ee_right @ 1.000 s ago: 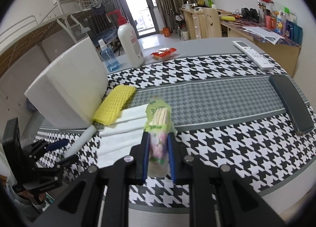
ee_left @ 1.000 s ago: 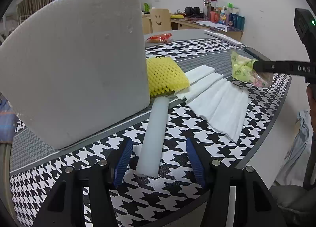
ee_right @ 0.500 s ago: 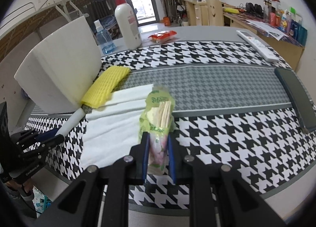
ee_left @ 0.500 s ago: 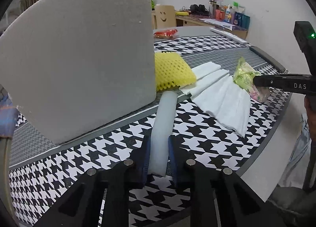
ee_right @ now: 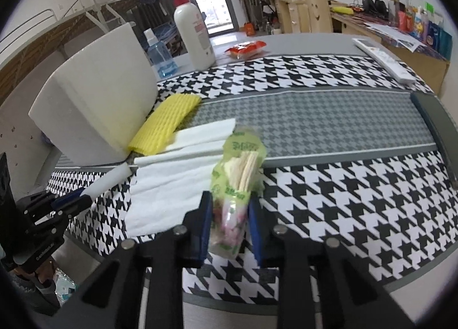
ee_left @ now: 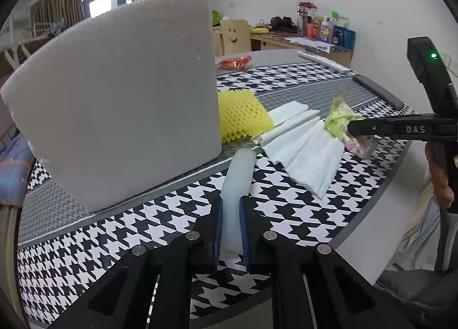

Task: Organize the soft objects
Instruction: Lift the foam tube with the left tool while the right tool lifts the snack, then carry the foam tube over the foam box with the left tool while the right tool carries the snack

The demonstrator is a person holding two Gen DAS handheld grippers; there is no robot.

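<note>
My left gripper [ee_left: 230, 214] is shut on the near end of a pale white foam tube [ee_left: 239, 177] that lies on the houndstooth table; it also shows in the right wrist view [ee_right: 114, 175]. My right gripper [ee_right: 229, 208] is shut on a green plastic packet [ee_right: 237, 168] and holds it above the folded white foam sheets [ee_right: 177, 174]. The packet [ee_left: 340, 122] and sheets [ee_left: 303, 145] also show in the left wrist view. A yellow foam net [ee_left: 243, 114] lies beside a large white foam block [ee_left: 120, 94].
A white pump bottle [ee_right: 194, 37], a blue bottle [ee_right: 159, 57] and a red snack packet [ee_right: 246, 48] stand at the far side. A remote [ee_right: 383, 59] and a dark flat case [ee_right: 435, 117] lie to the right. The table's edge is close under both grippers.
My left gripper has closed on the foam tube. My right gripper has moved left with the green packet, over the white sheets.
</note>
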